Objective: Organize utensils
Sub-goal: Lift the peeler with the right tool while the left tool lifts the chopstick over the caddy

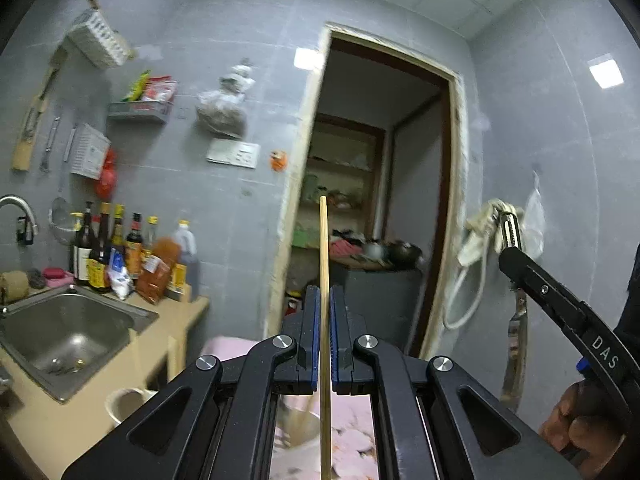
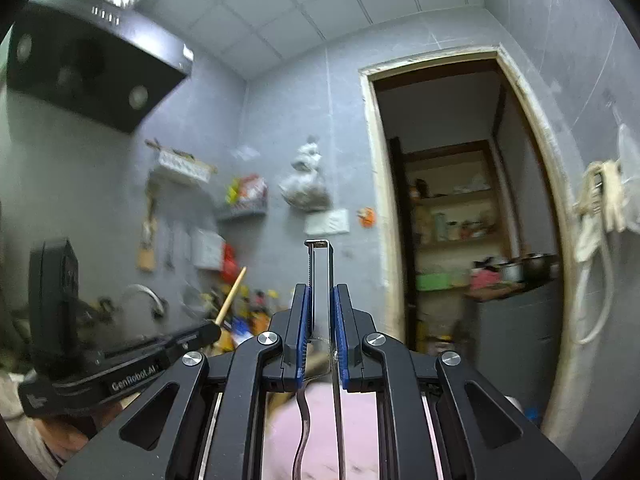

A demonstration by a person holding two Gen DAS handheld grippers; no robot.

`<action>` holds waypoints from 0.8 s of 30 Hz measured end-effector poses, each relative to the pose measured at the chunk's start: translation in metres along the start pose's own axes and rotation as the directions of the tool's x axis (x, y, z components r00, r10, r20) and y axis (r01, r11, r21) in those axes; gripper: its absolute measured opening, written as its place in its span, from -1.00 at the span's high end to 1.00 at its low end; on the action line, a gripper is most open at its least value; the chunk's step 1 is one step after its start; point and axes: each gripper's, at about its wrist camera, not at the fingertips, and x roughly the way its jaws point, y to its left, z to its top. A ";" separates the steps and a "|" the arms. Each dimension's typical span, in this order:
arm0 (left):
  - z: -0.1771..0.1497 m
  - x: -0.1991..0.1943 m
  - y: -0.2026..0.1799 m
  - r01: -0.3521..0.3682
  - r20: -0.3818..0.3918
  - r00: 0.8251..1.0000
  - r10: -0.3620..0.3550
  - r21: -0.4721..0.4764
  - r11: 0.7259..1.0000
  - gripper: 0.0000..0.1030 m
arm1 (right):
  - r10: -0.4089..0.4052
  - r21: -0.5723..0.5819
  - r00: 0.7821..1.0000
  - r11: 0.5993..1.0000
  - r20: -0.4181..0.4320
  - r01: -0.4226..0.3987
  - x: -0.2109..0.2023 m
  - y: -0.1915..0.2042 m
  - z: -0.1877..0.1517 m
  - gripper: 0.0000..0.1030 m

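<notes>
Left tool [image 1: 325, 312] is clamping a single wooden chopstick [image 1: 324, 248] upright between its closed pads; right tool [image 2: 320, 316] is pinching a metal peeler [image 2: 320, 264] by its frame. Both utensils are being held level above the table [image 1: 52, 420], probably for transfer to the cup [image 1: 124, 404] beside the sink [image 1: 68, 332]

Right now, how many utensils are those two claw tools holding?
2. A wooden chopstick stands pinched in the left gripper; a metal peeler is clamped in the right gripper. Any others below would be out of sight.
</notes>
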 end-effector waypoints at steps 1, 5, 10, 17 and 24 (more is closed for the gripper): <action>0.005 -0.002 0.009 -0.007 0.009 1.000 0.007 -0.017 1.000 0.96 | 0.021 0.020 1.000 1.000 0.013 -0.022 0.005 0.001 0.001 0.81; 0.014 -0.005 0.046 -0.040 0.042 0.998 0.043 -0.074 0.996 0.96 | 0.075 0.083 0.995 0.993 0.061 -0.080 0.033 0.009 -0.001 0.81; 0.016 -0.005 0.091 -0.059 0.093 0.993 0.073 -0.148 0.987 0.96 | 0.091 0.136 0.990 0.985 0.109 -0.106 0.060 0.018 -0.013 0.81; 0.004 -0.001 0.137 -0.121 0.133 0.977 0.165 -0.292 0.949 0.96 | 0.085 0.182 0.989 0.978 0.119 -0.106 0.082 0.022 -0.043 0.81; -0.012 -0.003 0.157 -0.231 0.120 0.949 0.292 -0.365 0.902 0.96 | 0.114 0.193 0.992 0.973 0.057 -0.123 0.095 0.018 -0.066 0.81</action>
